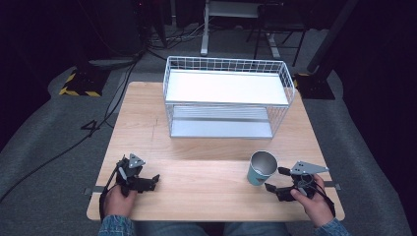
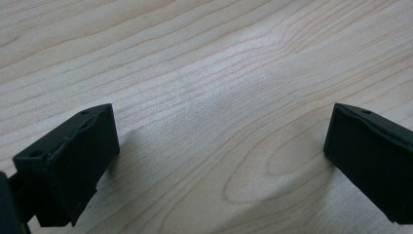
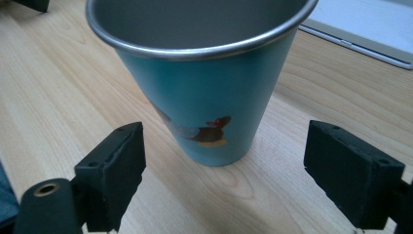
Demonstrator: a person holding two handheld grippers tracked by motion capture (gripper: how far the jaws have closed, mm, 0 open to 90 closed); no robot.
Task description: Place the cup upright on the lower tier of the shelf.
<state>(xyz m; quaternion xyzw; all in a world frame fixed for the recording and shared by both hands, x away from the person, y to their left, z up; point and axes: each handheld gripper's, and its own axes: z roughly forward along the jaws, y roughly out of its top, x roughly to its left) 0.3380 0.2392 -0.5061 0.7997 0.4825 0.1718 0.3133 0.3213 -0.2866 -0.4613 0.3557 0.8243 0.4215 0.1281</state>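
On the near left of the wooden table (image 1: 147, 113), the left gripper (image 1: 151, 181) lies low in the person's left hand (image 1: 118, 199), jaws spread wide over bare wood with nothing between them. Toward the middle and back stands a white wire rack (image 1: 227, 96) with two shelves, well apart from both tools. Near the front right edge a teal metal cup (image 1: 260, 168) with a small cartoon print stands upright, and the right gripper (image 1: 275, 179), held in the right hand (image 1: 314, 201), points at it just beside its base, jaws released and not touching it.
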